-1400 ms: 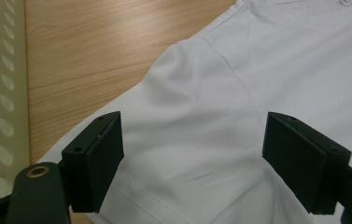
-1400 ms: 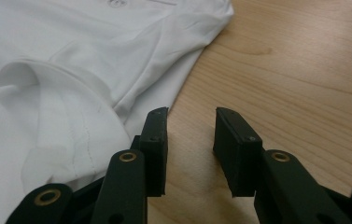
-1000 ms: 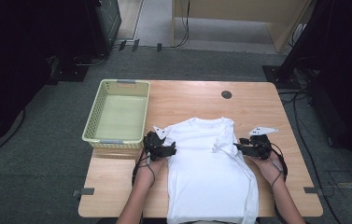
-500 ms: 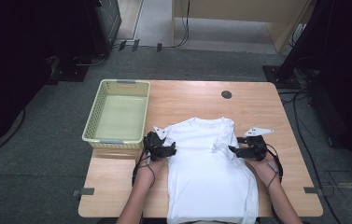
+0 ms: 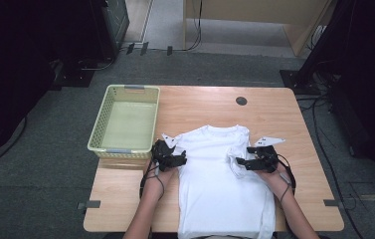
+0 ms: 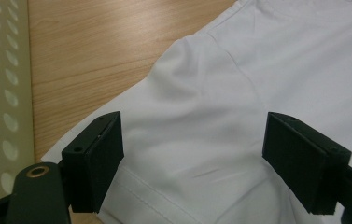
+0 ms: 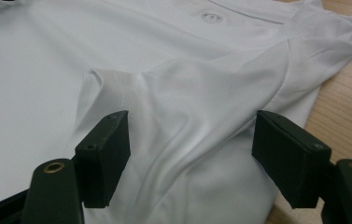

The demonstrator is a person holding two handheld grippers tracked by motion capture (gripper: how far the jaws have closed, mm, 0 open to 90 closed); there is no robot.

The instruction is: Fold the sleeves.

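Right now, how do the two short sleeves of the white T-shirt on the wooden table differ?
The sleeve by the right gripper is folded inward over the white T-shirt chest, bunched and creased; the sleeve by the left gripper lies smoother at the shirt's edge, its hem beside bare table. Both sleeves sit under open jaws; the right gripper's have just been opening.

wood table (image 5: 210, 107) on grey carpet floor (image 5: 55, 149), dark rm.

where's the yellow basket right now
In the high view the basket sits at the table's left edge, just beyond the left gripper, beside the white shirt.
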